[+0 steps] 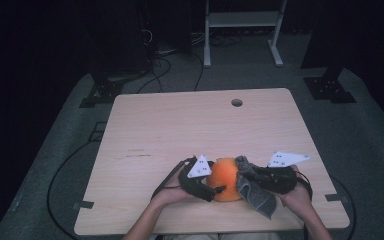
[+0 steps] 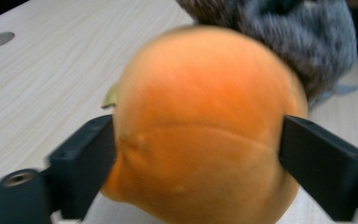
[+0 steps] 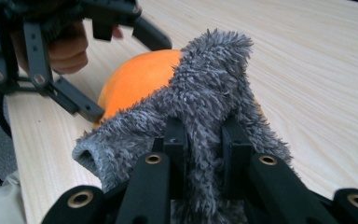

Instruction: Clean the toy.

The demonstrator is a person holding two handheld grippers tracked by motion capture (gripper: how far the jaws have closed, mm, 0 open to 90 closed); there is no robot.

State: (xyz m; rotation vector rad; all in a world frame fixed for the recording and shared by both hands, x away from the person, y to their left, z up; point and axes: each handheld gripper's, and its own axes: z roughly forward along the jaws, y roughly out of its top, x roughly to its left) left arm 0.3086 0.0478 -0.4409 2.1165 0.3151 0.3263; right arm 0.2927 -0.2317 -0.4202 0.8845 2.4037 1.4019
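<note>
Lower centre of the table (image 1: pixel 180 120): left gripper (image 1: pixel 211 189) clamped on orange fruit (image 1: pixel 226 178). Right gripper (image 1: pixel 247 176) pinched on grey fuzzy cloth (image 1: pixel 256 196), draped against the fruit's right side. Round hole (image 1: pixel 237 102) upper centre.

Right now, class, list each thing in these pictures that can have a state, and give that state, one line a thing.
Orange ball: on the table, between the left gripper's jaws.
Grey cloth: bunched, draped against the ball.
Left gripper: jaws at the ball's sides.
Right gripper: shut on the cloth.
Table: flat, bearing both.
</note>
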